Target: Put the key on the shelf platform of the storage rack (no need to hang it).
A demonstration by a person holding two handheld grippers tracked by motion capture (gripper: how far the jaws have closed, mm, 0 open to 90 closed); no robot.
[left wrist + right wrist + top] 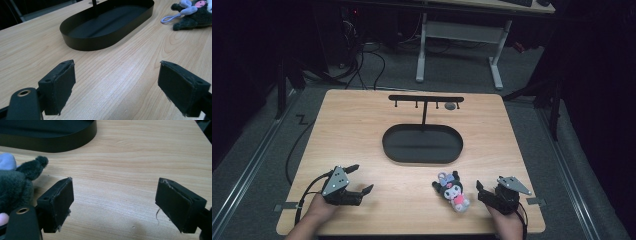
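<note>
High view has my left tool [357,181] and right tool [488,189] both spread and holding nothing, the plush toy [452,192] lying on the counter [362,125] just left of my right tool, so I judge nothing started yet.

Plush toy [453,191]: small, dark grey-black body, pointed ears, pink face and pink lower part, pale lilac loop at head end. Lies flat on bench [362,130], near front edge, right of centre.

Black stand: oval tray [422,144] mid-bench, upright post, crossbar [426,98] with short pegs. Toy apart from tray.
</note>
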